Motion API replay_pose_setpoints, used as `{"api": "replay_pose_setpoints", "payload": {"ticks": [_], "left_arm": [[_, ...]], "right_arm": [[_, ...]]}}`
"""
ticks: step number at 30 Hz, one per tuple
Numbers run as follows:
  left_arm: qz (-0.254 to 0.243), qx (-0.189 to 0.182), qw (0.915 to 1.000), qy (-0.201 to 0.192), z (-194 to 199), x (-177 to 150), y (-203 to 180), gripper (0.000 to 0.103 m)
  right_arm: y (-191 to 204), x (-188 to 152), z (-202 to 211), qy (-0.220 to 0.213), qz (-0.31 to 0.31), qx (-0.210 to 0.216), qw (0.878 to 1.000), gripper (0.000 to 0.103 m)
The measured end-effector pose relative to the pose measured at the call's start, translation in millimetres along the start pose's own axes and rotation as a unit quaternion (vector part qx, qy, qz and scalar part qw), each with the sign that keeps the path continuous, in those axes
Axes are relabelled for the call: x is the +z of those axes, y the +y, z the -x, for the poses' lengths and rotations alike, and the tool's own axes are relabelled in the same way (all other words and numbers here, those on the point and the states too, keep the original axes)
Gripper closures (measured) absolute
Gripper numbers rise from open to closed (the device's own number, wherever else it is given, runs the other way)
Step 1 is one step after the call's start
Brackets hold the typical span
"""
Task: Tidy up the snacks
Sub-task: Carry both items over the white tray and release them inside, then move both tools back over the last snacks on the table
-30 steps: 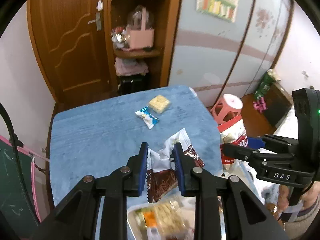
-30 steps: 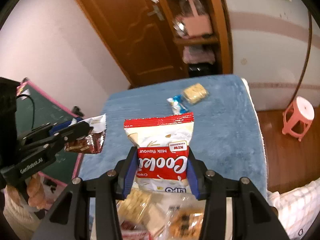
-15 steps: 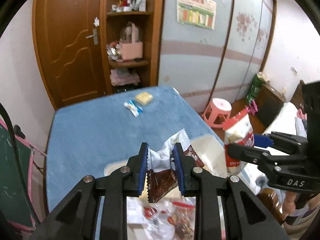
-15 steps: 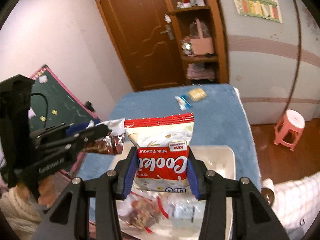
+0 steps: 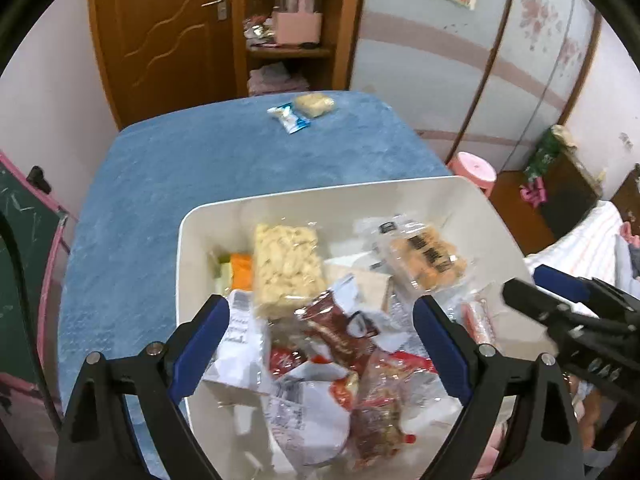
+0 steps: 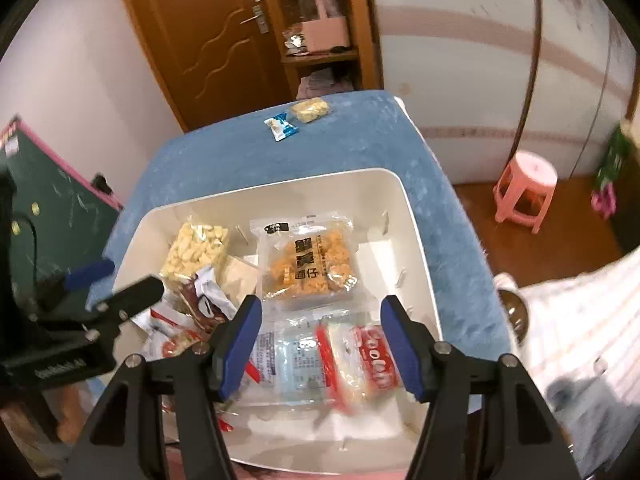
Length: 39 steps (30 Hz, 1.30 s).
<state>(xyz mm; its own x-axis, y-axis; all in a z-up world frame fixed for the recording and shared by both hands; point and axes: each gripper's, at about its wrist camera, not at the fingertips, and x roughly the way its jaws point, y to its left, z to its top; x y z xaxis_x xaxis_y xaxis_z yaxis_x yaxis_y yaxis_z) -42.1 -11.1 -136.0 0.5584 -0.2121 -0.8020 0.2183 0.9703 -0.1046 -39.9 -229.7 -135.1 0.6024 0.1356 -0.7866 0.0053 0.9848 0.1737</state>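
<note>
A white bin (image 5: 320, 196) (image 6: 416, 232) full of snack packets stands on the blue table (image 5: 180, 168). My left gripper (image 5: 320, 316) hangs over it, jaws opening wide. The brown-and-white packet (image 5: 340, 328) lies loose in the bin between them, untouched by the pads. My right gripper (image 6: 320, 312) is beside it over the bin, jaws opening. The red-and-white cookie bag (image 6: 360, 360) lies in the bin under them, free of the pads. Far across the table rest a blue-white wrapper (image 5: 290, 118) (image 6: 282, 126) and a yellow cracker pack (image 5: 314, 105) (image 6: 310, 110).
A pink stool (image 5: 474, 168) (image 6: 526, 178) stands on the floor right of the table. A green chalkboard (image 6: 48, 200) leans at the left. Behind the table are a wooden door (image 5: 160, 40) and shelves (image 5: 292, 48). Striped bedding (image 6: 568, 320) lies at the near right.
Both grippers came down over the bin and opened. The brown packet left the left gripper and the cookie bag left the right one; both now lie in the bin.
</note>
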Motion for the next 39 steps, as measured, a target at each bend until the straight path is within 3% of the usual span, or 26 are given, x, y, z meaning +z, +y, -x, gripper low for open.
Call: {"api": "replay_pose_setpoints", "payload": {"ticks": [3, 23, 39], "left_arm": [[0.007, -0.002, 1.0000, 0.002, -1, -3, 2, 0.011], [0.012, 0.016, 0.9998, -0.010, 1, 0, 6, 0.011], [0.033, 0.063, 0.9969, -0.032, -6, 39, 38, 0.010]], "right_arm": [[-6, -1, -1, -0.001, -0.021, 0.020, 1.000, 0.041], [16, -7, -19, 0.017, 0.004, 0.029, 0.999, 0.040], [33, 46, -23, -0.005, 0.018, 0.055, 0.998, 0.041]]}}
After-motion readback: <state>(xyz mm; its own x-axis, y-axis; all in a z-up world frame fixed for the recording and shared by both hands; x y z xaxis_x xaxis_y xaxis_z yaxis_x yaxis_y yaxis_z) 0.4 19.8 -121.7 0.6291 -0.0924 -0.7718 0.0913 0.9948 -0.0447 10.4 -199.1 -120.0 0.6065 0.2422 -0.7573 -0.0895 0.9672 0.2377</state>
